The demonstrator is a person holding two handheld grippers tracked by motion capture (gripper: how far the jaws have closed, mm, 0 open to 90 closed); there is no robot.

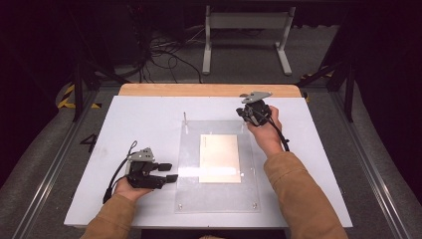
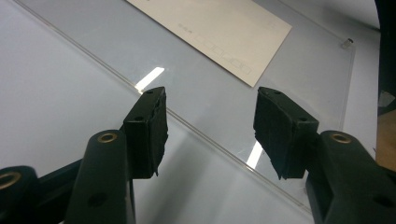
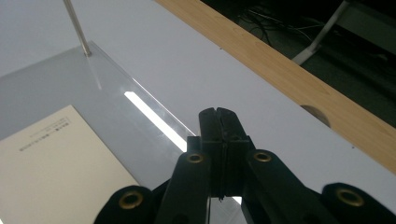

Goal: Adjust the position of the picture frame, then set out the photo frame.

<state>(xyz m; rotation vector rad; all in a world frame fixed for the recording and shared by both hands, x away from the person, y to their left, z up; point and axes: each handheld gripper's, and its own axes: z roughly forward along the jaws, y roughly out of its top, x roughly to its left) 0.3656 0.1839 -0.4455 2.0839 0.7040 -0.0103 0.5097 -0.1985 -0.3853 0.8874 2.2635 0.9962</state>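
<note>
- Judging from how things lie, nothing looks begun: the card lies flat under or on the clear sheet at the middle of the bench, untouched.
- Left tool, spread and empty, sits just left of the sheet's near-left edge, pointing toward the card.
- Right tool, pressed together on nothing, hovers by the sheet's far-right corner, apart from the card.
- A thin pin stands at the far-left corner.

Grey carpeted floor is showing around a white table with a wooden far edge. At the top centre of the frame a white metal stand is standing; black cables are lying tangled at upper left. Darkness is filling the far background. Yellow-black tape is marking the floor at left.
</note>
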